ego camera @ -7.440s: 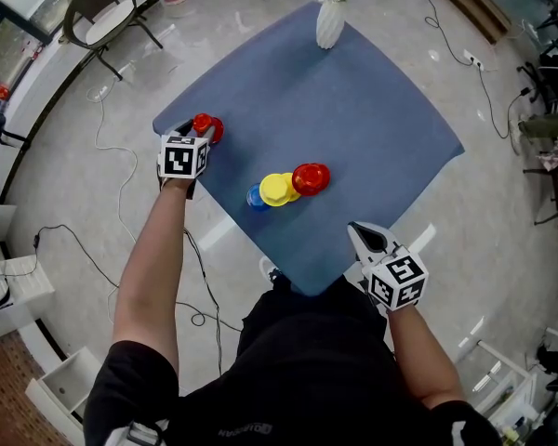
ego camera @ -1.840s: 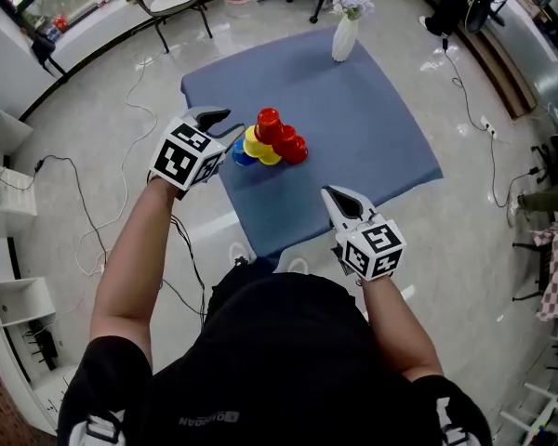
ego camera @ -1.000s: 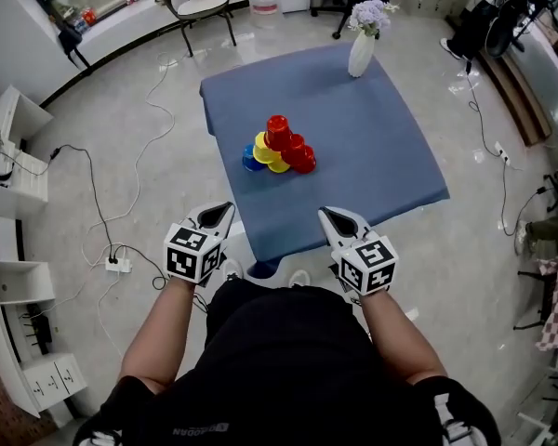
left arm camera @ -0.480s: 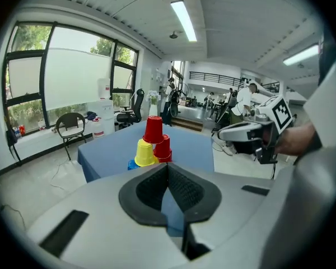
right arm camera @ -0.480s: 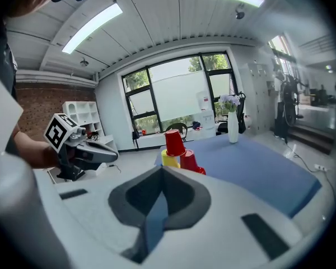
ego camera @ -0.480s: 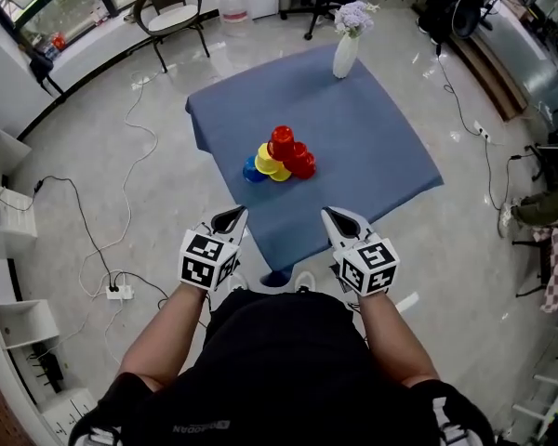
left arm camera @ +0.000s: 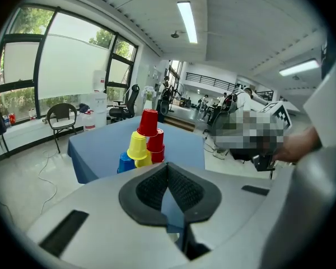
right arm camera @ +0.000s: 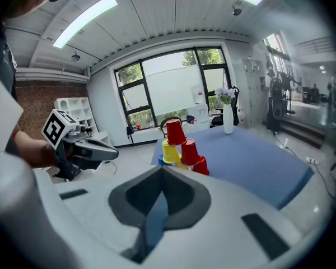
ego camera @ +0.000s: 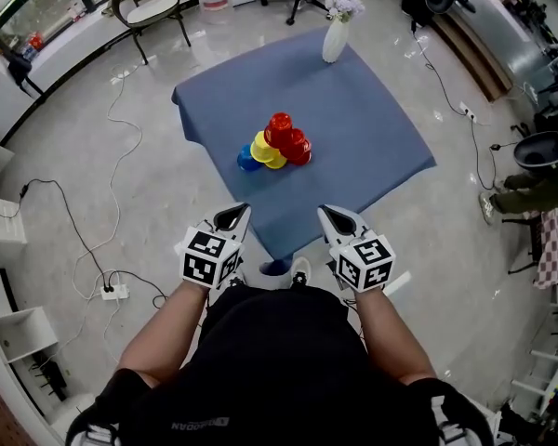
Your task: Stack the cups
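Close in front of the person's body, just off the near edge of the desk, the left tongs (ego camera: 234, 215) and the right tongs (ego camera: 333, 216) are both closed on nothing, side by side and pointing toward the work. Well beyond them, the little pyramid of red, yellow and blue plastic cups (ego camera: 274, 144) stands upside down near the middle of the square blue-clothed desk (ego camera: 372, 128), one red cup topping it. A white ribbed vase of pale flowers (ego camera: 334, 33) sits at the far edge. The stack looks finished, so the step is likely just a clean retreat: keep both tongs shut and clear of the cloth's near corner, since a tug there could topple the pile. Several seconds ago the cups lay unstacked and the left tongs were on a red cup at the desk's left edge; both tongs have since drawn back to the body.
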Motion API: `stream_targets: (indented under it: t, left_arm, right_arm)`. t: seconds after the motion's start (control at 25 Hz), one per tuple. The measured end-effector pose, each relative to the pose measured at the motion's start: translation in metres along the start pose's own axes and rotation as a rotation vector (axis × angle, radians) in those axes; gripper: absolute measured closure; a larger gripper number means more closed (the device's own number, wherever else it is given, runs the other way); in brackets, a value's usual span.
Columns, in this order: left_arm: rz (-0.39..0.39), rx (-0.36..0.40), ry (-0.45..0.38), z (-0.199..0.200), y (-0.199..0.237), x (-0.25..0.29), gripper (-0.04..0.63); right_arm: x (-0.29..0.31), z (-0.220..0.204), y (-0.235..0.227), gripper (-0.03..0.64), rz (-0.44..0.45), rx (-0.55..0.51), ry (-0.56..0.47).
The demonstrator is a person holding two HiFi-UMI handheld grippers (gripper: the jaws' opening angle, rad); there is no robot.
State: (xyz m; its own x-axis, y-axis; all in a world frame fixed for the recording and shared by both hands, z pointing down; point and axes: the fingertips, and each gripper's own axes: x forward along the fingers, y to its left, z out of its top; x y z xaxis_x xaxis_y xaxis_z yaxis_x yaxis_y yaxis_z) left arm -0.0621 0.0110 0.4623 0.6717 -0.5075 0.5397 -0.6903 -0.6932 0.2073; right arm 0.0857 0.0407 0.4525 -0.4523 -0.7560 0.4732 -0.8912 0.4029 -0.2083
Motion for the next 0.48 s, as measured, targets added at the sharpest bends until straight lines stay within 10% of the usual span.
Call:
stream_targets:
  t: [0.48]
  left_arm:
    - [-0.008, -0.002, 0.022, -0.013, 0.005, -0.007, 0.591]
  right_arm:
    - [0.000, -0.015, 0.007, 0.615, -0.015, 0.019, 0.014]
